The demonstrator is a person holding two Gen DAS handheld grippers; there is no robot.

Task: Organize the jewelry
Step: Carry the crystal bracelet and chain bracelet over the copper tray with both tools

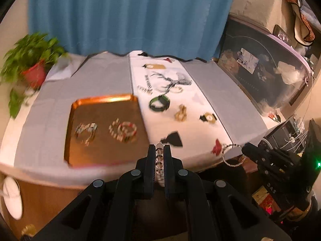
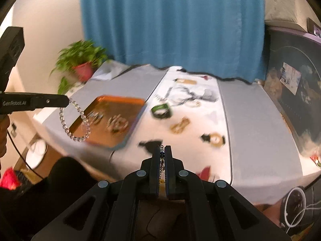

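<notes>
above the near edge of the worktop (image 1: 210,84) we hold both tools off the surface. our left hand-held gripper (image 1: 159,150) is clenched on a clear bead bracelet (image 1: 159,158); seen from the right wrist, its loop (image 2: 75,123) hangs free below the fingertips, in front of the orange tray (image 2: 120,100). our right hand-held gripper (image 2: 163,150) is clenched on a thin chain bracelet (image 2: 162,160), which in the left view dangles as a beaded loop (image 1: 232,156) off the worktop's front edge. 2 blurred clusters of bracelets (image 1: 106,130) lie in the tray (image 1: 100,100), at the left of the white runner (image 1: 174,104). on the runner sit a green and black bangle (image 1: 159,103), a gold piece (image 1: 180,113) and a round gold and black piece (image 1: 208,118), each apart. a potted plant (image 1: 33,60) stands at the far left corner, before a blue curtain (image 1: 130,14).
</notes>
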